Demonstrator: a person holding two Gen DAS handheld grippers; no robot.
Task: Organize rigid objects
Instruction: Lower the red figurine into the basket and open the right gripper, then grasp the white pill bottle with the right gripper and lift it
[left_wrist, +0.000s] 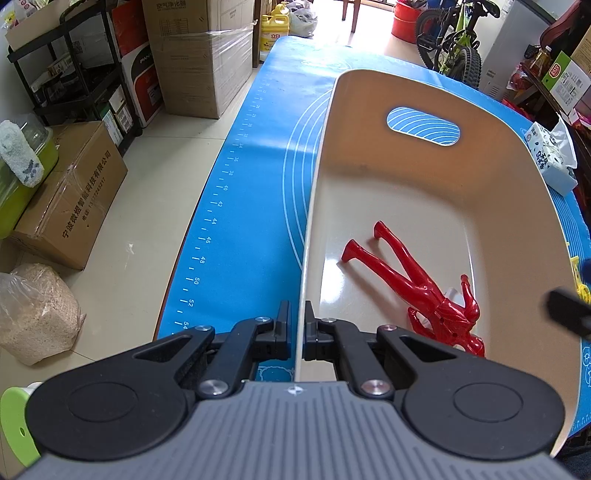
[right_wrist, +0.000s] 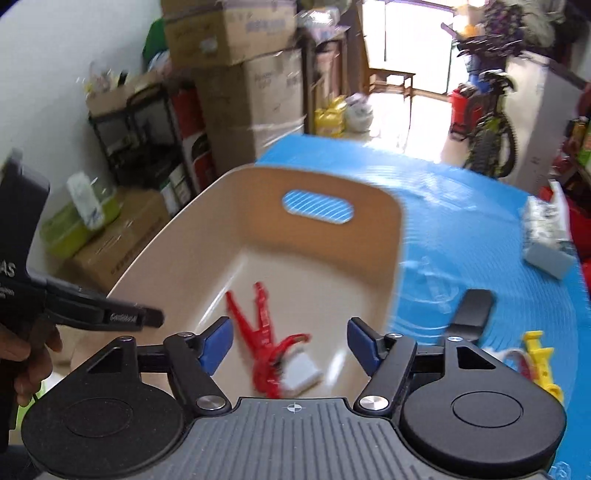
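My left gripper (left_wrist: 297, 332) clamps the beige plastic bin's (left_wrist: 424, 192) near-left wall; right gripper (right_wrist: 290, 345) hangs open above the red plastic figure (right_wrist: 264, 339), which lies lengthwise near-to-far.

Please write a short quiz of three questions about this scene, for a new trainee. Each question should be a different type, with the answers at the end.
1. True or false: the left gripper is shut on the wall of the beige bin.
2. Which toy lies inside the bin? A) red figure B) yellow toy C) tissue pack
3. Fill in: the right gripper is ____ and holds nothing.

Key: 1 true; 2 A; 3 open
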